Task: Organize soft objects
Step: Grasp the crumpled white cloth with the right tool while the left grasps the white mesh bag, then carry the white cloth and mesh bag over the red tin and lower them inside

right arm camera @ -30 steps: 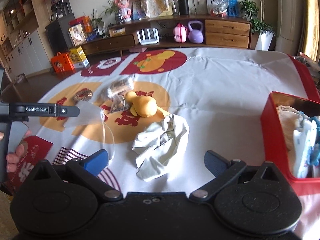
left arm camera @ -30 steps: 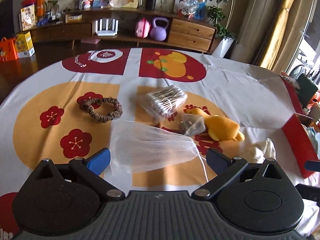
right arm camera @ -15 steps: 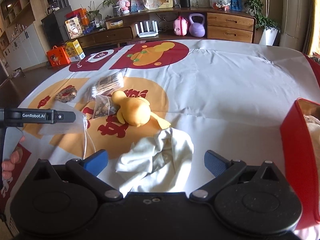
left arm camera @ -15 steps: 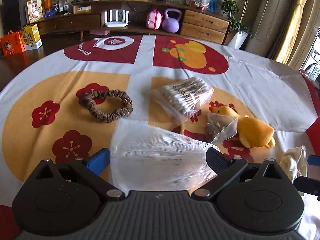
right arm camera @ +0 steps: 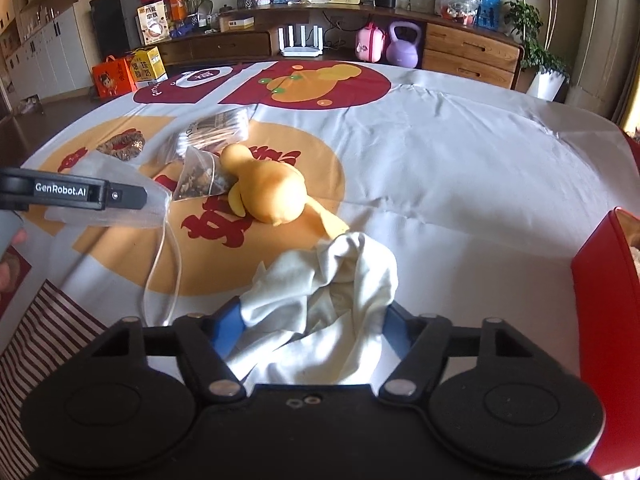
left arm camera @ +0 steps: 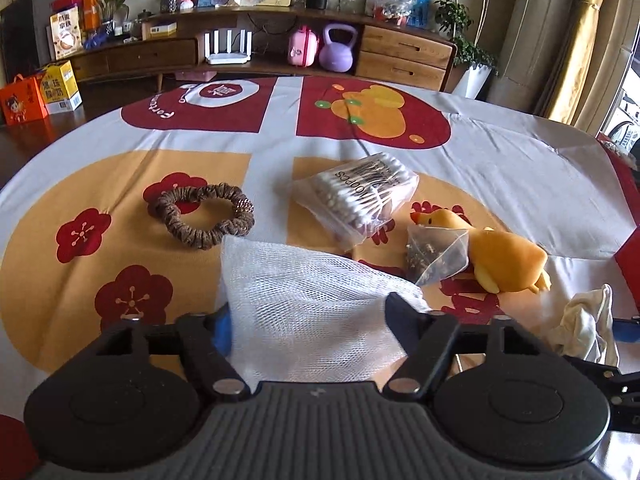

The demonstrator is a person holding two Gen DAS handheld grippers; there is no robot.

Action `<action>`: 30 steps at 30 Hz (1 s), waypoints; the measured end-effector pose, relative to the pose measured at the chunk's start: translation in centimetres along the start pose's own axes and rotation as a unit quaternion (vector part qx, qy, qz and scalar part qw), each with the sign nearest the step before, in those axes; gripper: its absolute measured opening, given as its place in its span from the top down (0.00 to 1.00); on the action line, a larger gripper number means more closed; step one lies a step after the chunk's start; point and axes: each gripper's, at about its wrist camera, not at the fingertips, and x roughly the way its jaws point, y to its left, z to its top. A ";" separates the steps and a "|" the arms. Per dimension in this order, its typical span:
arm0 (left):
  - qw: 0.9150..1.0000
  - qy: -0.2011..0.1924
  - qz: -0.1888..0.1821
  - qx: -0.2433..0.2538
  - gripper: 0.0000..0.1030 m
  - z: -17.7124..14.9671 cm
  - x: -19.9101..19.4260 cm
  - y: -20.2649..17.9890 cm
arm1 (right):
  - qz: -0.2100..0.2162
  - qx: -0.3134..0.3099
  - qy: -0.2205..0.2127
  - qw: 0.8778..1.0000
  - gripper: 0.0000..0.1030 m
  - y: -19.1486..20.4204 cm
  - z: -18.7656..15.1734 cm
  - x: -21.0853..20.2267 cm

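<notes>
Left claw (left arm camera: 308, 320) clamped on white mesh bag (left arm camera: 304, 304), right claw (right arm camera: 314, 330) clamped on cream cloth (right arm camera: 320, 300) — red box (right arm camera: 600, 320) at right, contents barely visible.

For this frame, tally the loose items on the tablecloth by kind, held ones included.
Clear plastic bags: 2 (swab bag, small bag)
Mesh bag: 1, between the left gripper's fingers
Scrunchie: 1
Plush duck: 1
White cloth: 1, between the right gripper's fingers
Total: 6
</notes>
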 end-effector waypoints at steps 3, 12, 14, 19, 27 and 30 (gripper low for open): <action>1.000 -0.007 0.005 0.009 0.51 0.0 -0.5 -0.5 | -0.010 -0.006 -0.004 1.000 0.50 0.2 -0.1 -0.1; 0.999 -0.022 0.012 0.021 0.79 0.0 -2.0 -1.6 | -0.014 -0.006 -0.019 1.000 0.80 0.0 -0.4 -1.2; 0.999 -0.025 0.010 0.019 0.82 0.0 -2.5 -1.7 | -0.009 -0.001 -0.020 1.000 0.83 -0.1 -0.5 -1.5; 0.999 -0.035 -0.006 0.017 0.87 -0.1 -4.1 -2.4 | 0.003 0.016 -0.029 0.999 0.86 -0.6 -0.9 -2.6; 0.998 -0.056 -0.033 0.019 0.89 -0.3 -7.7 -4.9 | 0.018 0.045 -0.058 0.997 0.87 -1.7 -1.5 -6.3; 0.996 -0.063 -0.052 0.021 0.89 -0.4 -9.3 -6.1 | 0.020 0.048 -0.069 0.996 0.87 -2.1 -1.7 -8.2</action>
